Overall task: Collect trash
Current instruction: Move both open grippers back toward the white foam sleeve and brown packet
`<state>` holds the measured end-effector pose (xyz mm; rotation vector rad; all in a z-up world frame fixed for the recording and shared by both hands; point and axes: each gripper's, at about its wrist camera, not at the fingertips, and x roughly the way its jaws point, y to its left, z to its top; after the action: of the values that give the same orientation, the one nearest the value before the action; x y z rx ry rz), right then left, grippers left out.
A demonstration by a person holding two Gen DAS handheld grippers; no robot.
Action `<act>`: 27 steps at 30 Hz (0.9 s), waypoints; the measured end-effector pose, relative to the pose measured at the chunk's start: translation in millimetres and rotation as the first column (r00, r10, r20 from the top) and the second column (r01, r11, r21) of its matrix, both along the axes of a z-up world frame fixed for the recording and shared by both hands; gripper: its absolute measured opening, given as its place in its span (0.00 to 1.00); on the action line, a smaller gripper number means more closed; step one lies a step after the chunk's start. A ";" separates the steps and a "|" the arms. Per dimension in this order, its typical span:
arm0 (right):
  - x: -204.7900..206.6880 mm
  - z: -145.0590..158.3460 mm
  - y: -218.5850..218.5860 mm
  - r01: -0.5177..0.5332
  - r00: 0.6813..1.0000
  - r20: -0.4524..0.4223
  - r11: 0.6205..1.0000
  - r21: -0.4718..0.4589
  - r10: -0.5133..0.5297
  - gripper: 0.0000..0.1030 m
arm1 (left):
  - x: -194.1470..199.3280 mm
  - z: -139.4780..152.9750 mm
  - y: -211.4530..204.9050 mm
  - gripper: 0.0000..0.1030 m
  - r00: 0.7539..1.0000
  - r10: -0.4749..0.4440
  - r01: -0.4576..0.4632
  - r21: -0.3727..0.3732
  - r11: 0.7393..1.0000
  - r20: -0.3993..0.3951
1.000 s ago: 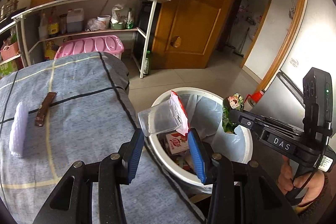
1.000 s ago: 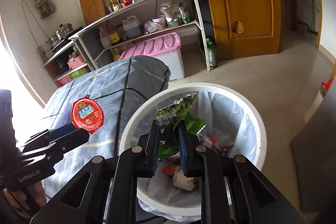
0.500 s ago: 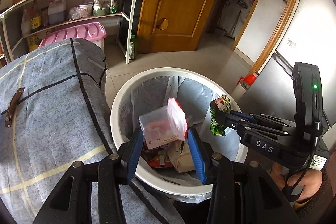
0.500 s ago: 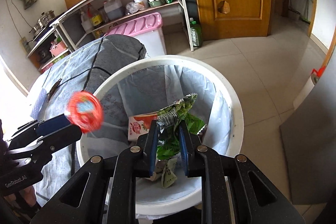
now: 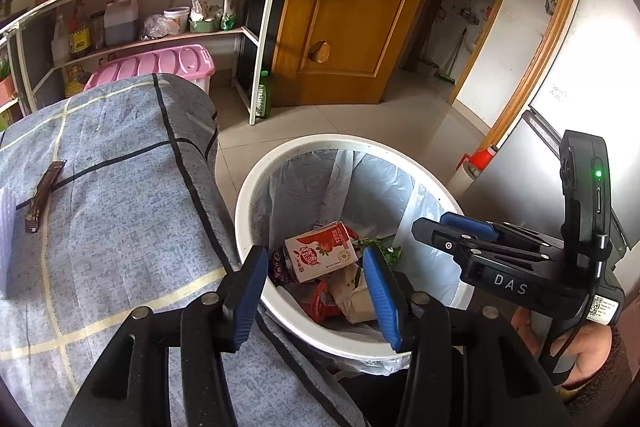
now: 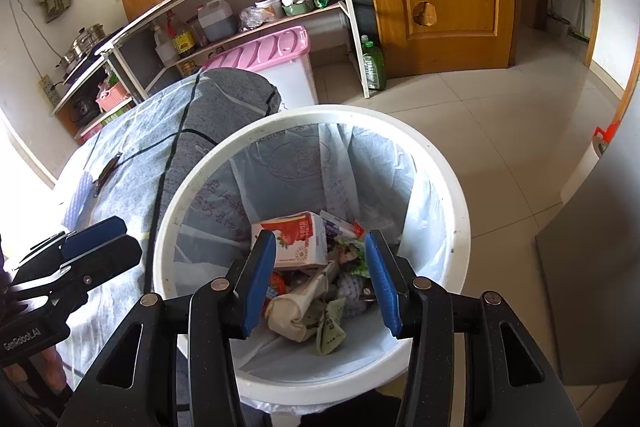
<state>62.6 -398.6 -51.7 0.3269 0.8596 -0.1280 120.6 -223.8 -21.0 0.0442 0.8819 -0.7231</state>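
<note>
Fingers [image 5: 379, 289] of left gripper [image 5: 314, 287] spread, nothing between them; jaws have just been opening. Right gripper [image 6: 320, 277] likewise, fingers [image 6: 256, 279] apart and empty, just opened. Both hover over the white trash bin [image 6: 448, 187] beside the cloth-covered worktop [image 5: 112, 219]. Inside the lined bin: red-and-white carton [image 6: 296, 241], green wrapper [image 6: 330, 327], other trash.

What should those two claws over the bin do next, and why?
Probably the left gripper should swing back to the table for the brown strip. Both it and the right gripper have just been opening and now hang empty above the bin; their pieces are inside, while that strip remains on the cloth.
</note>
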 end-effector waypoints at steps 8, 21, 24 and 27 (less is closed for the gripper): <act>1.7 14.9 27.7 -0.044 0.998 0.055 0.999 0.021 0.042 0.46 | -4.6 11.6 39.0 0.51 0.997 0.071 -0.071 -0.012 0.997 0.030; 24.7 24.2 89.3 -0.142 0.987 0.084 0.990 0.010 0.141 0.47 | -0.9 21.6 106.4 0.51 0.977 0.199 -0.200 -0.006 0.980 0.070; 31.8 23.9 102.7 -0.166 0.982 0.089 0.986 0.015 0.164 0.47 | 3.4 23.0 121.9 0.51 0.968 0.236 -0.237 0.005 0.972 0.086; 39.7 23.2 116.6 -0.185 0.979 0.092 0.983 0.013 0.184 0.47 | 7.9 23.4 138.9 0.51 0.960 0.267 -0.269 0.004 0.963 0.088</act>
<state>102.3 -282.0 -28.6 0.2692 0.7979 0.0681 128.6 -84.8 2.5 -0.0293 0.7921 -0.4568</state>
